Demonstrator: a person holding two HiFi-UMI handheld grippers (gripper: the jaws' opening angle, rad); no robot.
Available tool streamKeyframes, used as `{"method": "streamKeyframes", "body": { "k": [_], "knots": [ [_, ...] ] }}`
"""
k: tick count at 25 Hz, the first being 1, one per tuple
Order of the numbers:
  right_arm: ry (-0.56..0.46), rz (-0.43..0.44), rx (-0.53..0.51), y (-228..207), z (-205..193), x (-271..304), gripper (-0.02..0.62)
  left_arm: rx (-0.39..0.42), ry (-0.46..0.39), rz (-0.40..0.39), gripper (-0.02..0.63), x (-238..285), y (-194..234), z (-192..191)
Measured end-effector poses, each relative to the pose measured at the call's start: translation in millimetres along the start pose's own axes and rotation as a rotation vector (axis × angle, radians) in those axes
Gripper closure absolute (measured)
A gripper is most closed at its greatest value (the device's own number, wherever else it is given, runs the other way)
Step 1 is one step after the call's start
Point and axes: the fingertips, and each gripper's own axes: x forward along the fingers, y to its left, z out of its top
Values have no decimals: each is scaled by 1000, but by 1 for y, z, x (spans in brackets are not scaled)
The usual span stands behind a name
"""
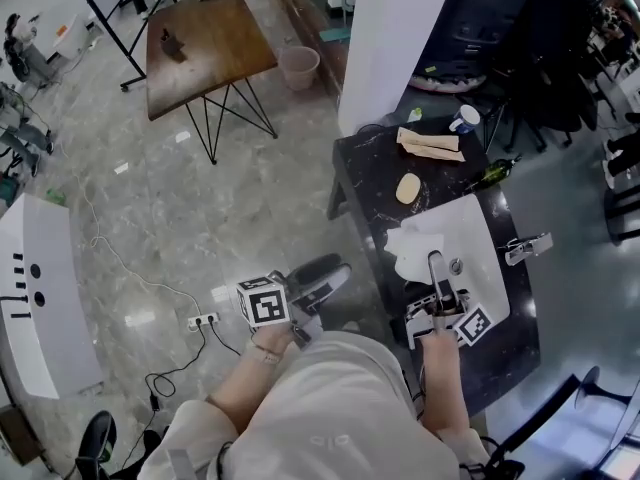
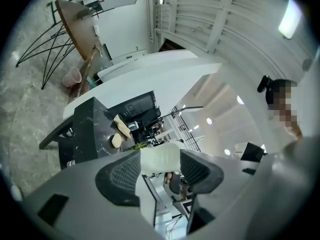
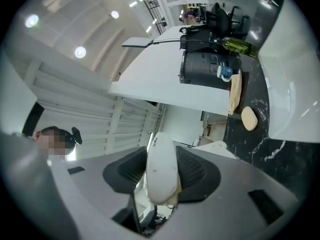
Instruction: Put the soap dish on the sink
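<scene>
My right gripper (image 1: 436,260) (image 3: 162,159) is shut on the soap dish (image 1: 438,273) (image 3: 162,170), a white oval piece held on edge between the pads. It hovers over the near left part of the white sink (image 1: 487,230) (image 3: 295,74). My left gripper (image 1: 340,273) (image 2: 160,156) stands open beside the black counter (image 1: 365,173), over the floor. It points at a crumpled white sheet (image 1: 412,248) (image 2: 160,160) on the sink's far left corner. That sheet shows in the gap between its pads but is not held.
On the counter beyond the sink lie a yellow soap bar (image 1: 407,188) (image 2: 116,140) (image 3: 249,118), wooden pieces (image 1: 430,145), a cup (image 1: 463,119) and a green bottle (image 1: 493,174). A faucet (image 1: 527,249) sits at the sink's right. A power strip (image 1: 203,320) lies on the floor.
</scene>
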Motion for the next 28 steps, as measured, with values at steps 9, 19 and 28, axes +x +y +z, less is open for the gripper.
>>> {"method": "streamKeyframes", "body": {
  "k": [9,19,28],
  "knots": [
    [125,-81,-328,-21,17,67,402,73,35,-34,319,52,21,46],
    [318,-171,-620,-84,0,124,402,86,69,-88,318,101,77,81],
    [540,-192,-895,-146,-35,163,402,17,84,-80,319,118,149,80]
  ]
}}
